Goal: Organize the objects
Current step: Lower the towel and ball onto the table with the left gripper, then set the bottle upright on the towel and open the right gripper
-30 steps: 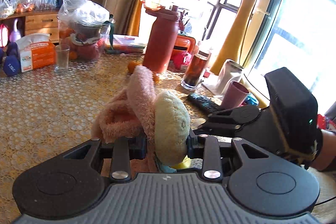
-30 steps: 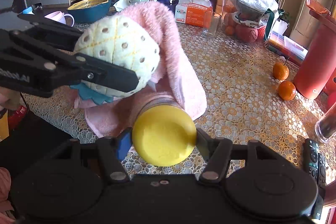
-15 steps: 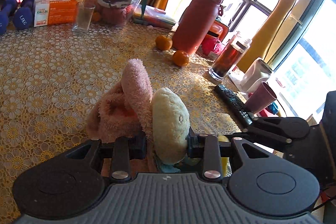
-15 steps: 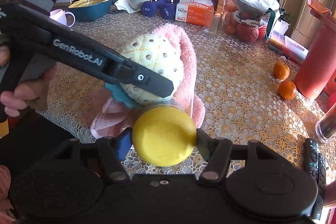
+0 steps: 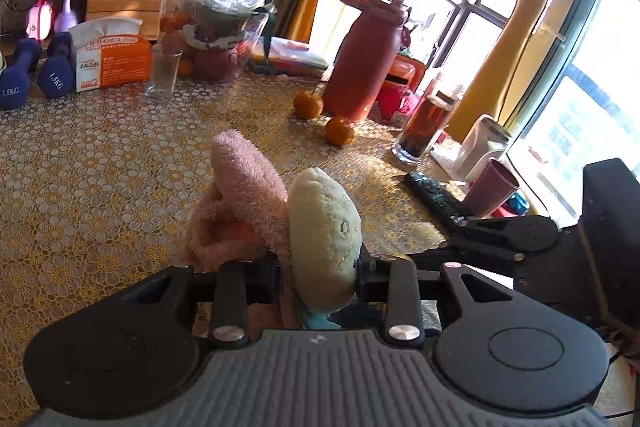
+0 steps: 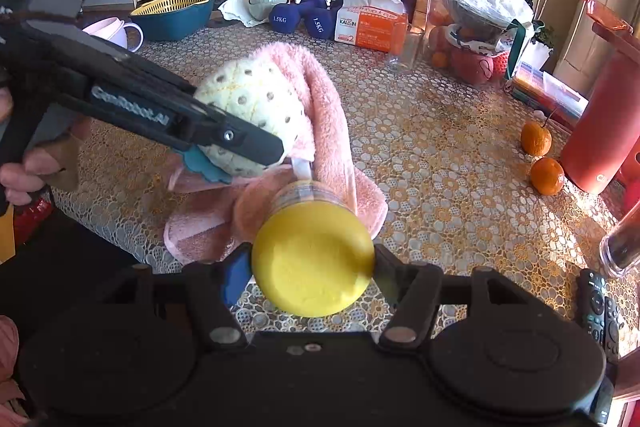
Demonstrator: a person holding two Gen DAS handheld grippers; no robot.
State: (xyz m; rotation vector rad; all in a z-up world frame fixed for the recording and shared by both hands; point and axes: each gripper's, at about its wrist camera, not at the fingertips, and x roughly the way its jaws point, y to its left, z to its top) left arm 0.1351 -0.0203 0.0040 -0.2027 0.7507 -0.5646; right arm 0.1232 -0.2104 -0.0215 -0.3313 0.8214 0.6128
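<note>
The left gripper [image 5: 320, 267] pinches the cream plush toy [image 5: 324, 227] and pink towel [image 5: 244, 195]. The right gripper [image 6: 312, 267] clamps a yellow-lidded jar [image 6: 312, 259] near the table's [image 6: 440, 163] near edge.

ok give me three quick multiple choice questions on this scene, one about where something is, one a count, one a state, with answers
1. Where do the two oranges lie?
A. in the yellow basket
B. on the table beside the red bottle
C. on the pink towel

2. How many blue dumbbells stand by the tissue pack?
A. one
B. two
C. four

3. What is the right gripper doing?
A. hanging open
B. shut on nothing
C. shut on the yellow-lidded jar

Answers:
1 B, both sit on the lace cloth next to the bottle's base.
2 B, two ends marked 1.5KG show.
3 C, its fingers press the lid from both sides.
</note>
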